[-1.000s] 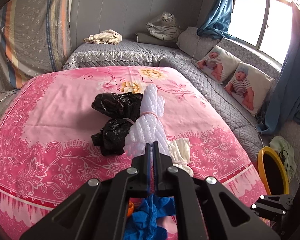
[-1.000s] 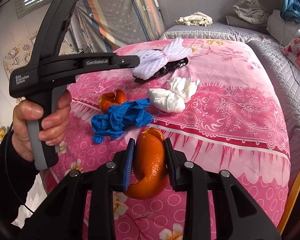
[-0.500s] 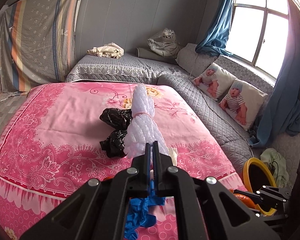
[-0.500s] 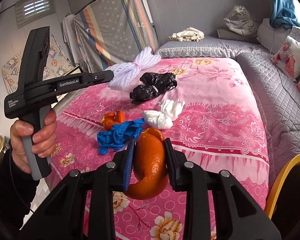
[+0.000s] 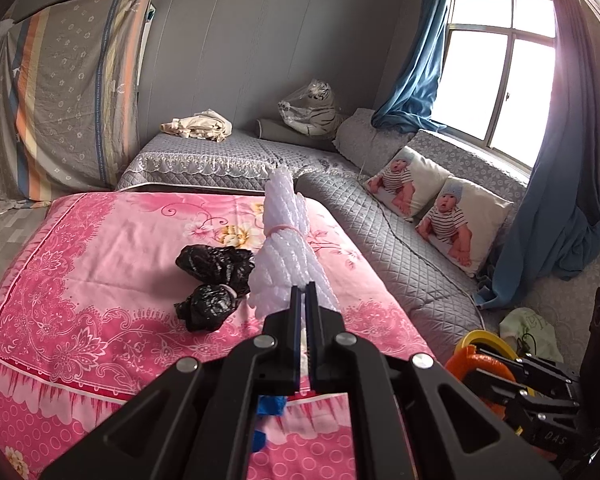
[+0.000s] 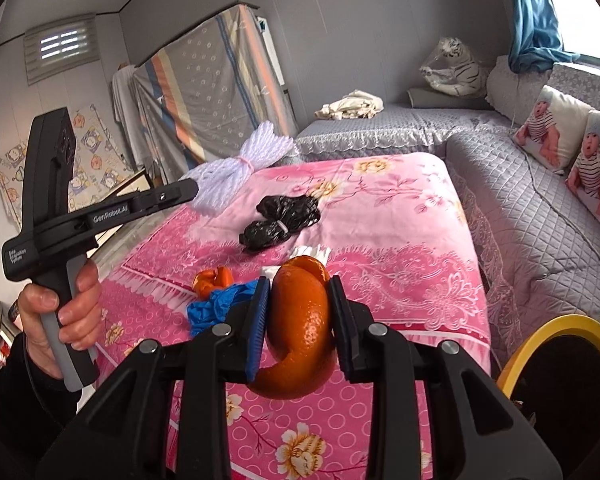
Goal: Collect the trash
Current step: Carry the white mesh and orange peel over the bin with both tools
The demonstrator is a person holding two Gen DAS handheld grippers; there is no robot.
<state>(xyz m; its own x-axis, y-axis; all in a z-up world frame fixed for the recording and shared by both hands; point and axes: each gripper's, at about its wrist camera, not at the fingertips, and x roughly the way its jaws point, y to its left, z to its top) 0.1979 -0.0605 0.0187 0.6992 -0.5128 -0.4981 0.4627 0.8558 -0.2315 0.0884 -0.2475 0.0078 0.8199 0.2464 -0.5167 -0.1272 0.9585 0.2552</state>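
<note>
Two grippers hang above the pink bed; the left gripper is clamped on a white foam net, lifted clear of the bed; the right gripper pinches an orange peel over the bed's near edge; a black bag, blue glove and more peel lie on the bed; a yellow-rimmed bin stands beside its corner.

The pink bed cover has lots of bare room on its right half and far end. Near the front edge sit 4 things close together: a black bag, a white wad, a blue glove and a small orange scrap. The yellow bin stands low beside the bed, its mouth open with air above it
</note>
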